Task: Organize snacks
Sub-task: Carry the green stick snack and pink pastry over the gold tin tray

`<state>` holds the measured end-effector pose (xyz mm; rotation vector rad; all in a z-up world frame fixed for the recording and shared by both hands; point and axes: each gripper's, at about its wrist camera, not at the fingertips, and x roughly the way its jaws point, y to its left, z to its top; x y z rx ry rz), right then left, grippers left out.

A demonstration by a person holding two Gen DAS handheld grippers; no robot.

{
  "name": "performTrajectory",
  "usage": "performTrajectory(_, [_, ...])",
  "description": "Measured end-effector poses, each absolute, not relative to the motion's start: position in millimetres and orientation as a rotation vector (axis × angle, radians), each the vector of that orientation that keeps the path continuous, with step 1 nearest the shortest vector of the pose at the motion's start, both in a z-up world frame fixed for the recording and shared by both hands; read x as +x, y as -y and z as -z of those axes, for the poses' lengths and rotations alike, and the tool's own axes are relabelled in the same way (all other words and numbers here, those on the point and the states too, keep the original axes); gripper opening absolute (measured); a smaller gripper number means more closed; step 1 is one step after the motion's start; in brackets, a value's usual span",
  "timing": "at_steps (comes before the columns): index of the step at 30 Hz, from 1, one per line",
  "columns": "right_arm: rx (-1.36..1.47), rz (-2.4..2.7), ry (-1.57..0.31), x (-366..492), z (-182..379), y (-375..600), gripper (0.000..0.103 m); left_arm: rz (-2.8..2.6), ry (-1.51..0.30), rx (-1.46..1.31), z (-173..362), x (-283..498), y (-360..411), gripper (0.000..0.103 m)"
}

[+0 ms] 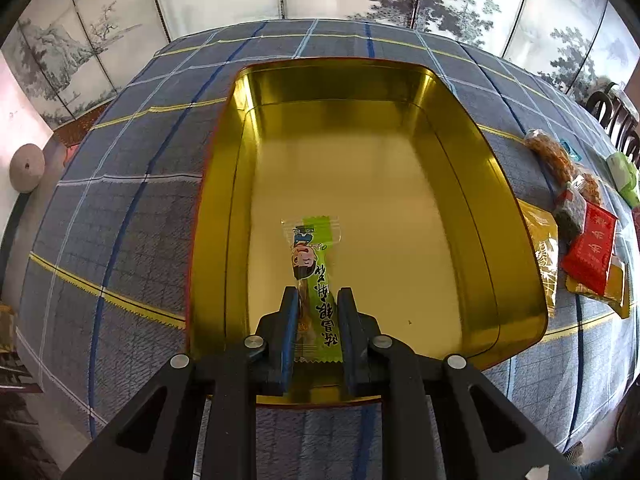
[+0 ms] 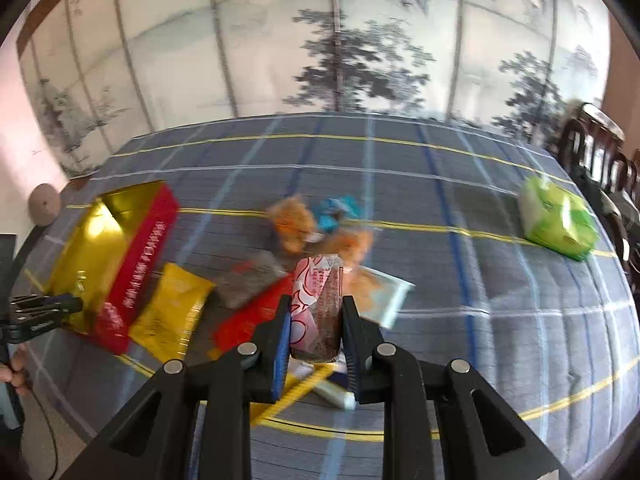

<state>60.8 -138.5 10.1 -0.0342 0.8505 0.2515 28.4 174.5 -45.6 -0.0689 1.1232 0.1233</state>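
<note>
Two grippers: left gripper (image 1: pixel 318 300) jaws clamped on green snack stick (image 1: pixel 314 280) over gold tin (image 1: pixel 460 120); right gripper (image 2: pixel 314 308) jaws clamped on pink packet (image 2: pixel 318 300) beside tin.

Green snack stick (image 1: pixel 316 280) over gold tin (image 1: pixel 472 184)

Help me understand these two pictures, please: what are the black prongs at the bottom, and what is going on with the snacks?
No robot here: a person holds a two-finger gripper in each hand, each with a fisheye camera looking along its fingers. The left gripper holds a green snack stick over the empty gold tin. The right gripper holds a pink wrapped snack above the pile of loose packets on the checked tablecloth. A green pack lies apart. That picture is blurred.
</note>
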Motion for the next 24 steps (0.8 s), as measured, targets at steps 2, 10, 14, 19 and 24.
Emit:
performTrajectory(2, [-0.040, -0.285, -0.854, 61, -11, 125, 0.023, -0.126, -1.123, -0.069, 45, 27, -177, 0.017])
performTrajectory(10, [-0.086, -0.404, -0.867, 59, -9, 75, 0.023, -0.141, -1.115, -0.075, 44, 23, -186, 0.017])
performTrajectory(14, [-0.113, -0.460, -0.871, 56, -8, 47, 0.023, -0.136, -1.110, -0.066, 42, 21, -186, 0.017])
performTrajectory(19, [-0.144, -0.521, -0.885, 56, -3, 16, 0.023, -0.129, -1.099, -0.063, 41, 21, -189, 0.017])
performTrajectory(24, [-0.182, -0.587, -0.885, 51, -1, -15, 0.023, -0.129, -1.085, -0.068, 37, 19, -196, 0.018])
